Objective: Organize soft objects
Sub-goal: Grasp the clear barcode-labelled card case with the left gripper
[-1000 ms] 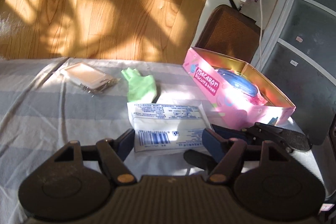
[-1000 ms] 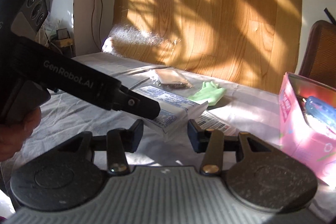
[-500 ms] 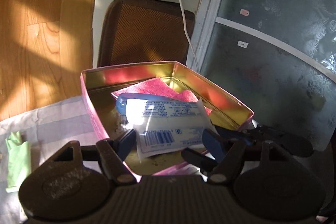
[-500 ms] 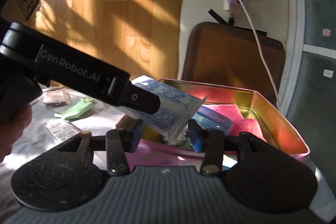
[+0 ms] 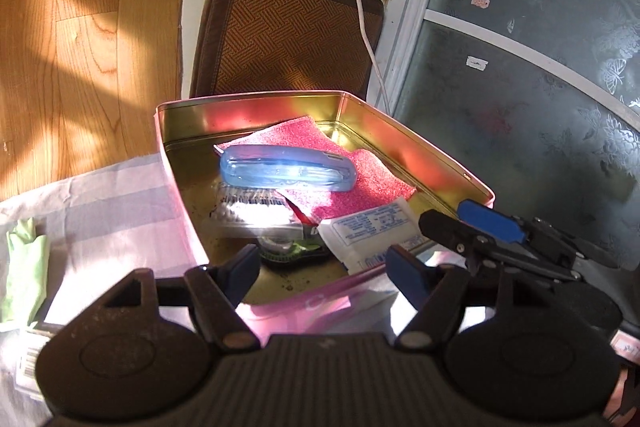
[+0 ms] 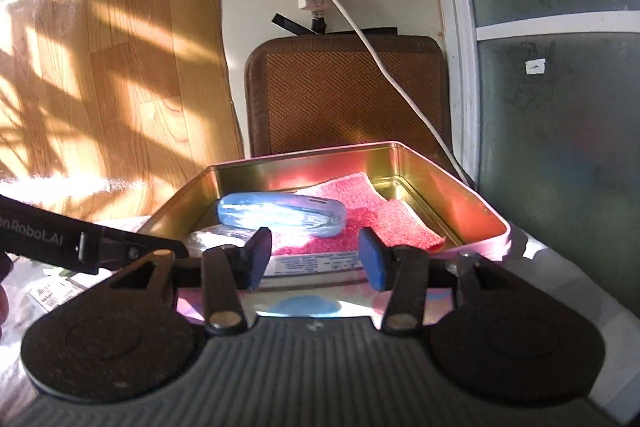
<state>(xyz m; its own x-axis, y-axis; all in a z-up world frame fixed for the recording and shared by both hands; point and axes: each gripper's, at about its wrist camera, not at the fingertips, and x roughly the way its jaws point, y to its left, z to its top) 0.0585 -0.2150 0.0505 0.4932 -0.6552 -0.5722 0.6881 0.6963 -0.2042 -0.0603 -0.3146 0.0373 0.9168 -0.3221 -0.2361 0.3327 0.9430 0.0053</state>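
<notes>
A pink tin box [image 5: 182, 203] [image 6: 494, 223] stands open on the striped cloth. Inside lie a pink cloth [image 5: 360, 183] [image 6: 384, 219], a blue case [image 5: 286, 167] [image 6: 280, 213], a clear packet [image 5: 256, 211] and a white printed packet [image 5: 368, 233] [image 6: 316, 263] at the near wall. My left gripper [image 5: 322, 267] is open and empty over the box's near edge. My right gripper [image 6: 314, 259] is open and empty just before the box; its fingers [image 5: 492, 227] show at the right of the left wrist view.
A green cloth [image 5: 24, 267] and a barcoded packet [image 5: 30, 363] [image 6: 50, 293] lie on the cloth-covered table left of the box. A brown woven chair back [image 5: 288, 39] [image 6: 344, 95], a white cable and a glass door stand behind.
Both grippers carried the white packet from the table over to the box. It now lies inside the box, released, and both grippers stand open.
</notes>
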